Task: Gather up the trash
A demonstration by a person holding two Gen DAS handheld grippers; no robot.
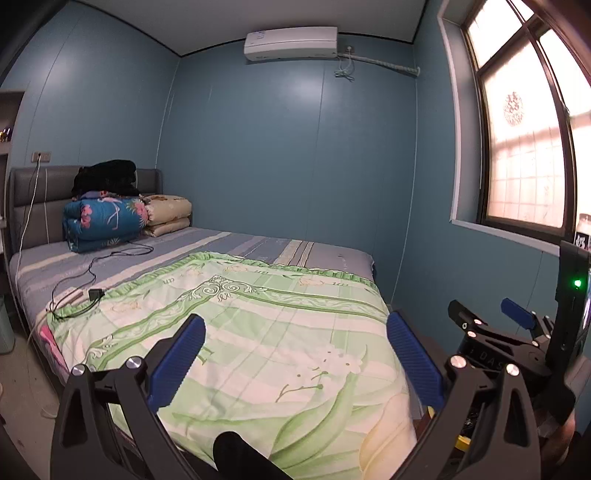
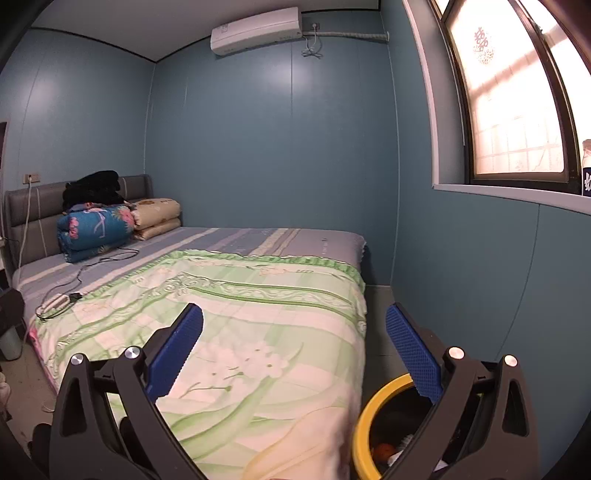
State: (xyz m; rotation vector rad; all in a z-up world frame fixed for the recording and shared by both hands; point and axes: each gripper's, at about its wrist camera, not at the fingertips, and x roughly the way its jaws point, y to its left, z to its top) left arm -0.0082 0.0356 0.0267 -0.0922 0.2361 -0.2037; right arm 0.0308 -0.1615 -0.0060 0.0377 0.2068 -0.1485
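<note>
Bin, yellow-rimmed, sat at 5 o'clock in right view, beside bed, trash inside. Left tool and right tool both gaped empty. Step judged: between drops. Next called for spotting remaining trash; none visible on bed.

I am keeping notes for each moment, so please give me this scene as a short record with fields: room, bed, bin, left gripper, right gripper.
room: bedroom, blue walls, window on the right, air conditioner high on the far wall
bed: green floral sheet spread out; folded quilts by the headboard; cable lying on it
bin: yellow-rimmed bin beside the bed, some trash inside
left gripper: open, nothing between its jaws
right gripper: open, nothing between its jaws
</note>
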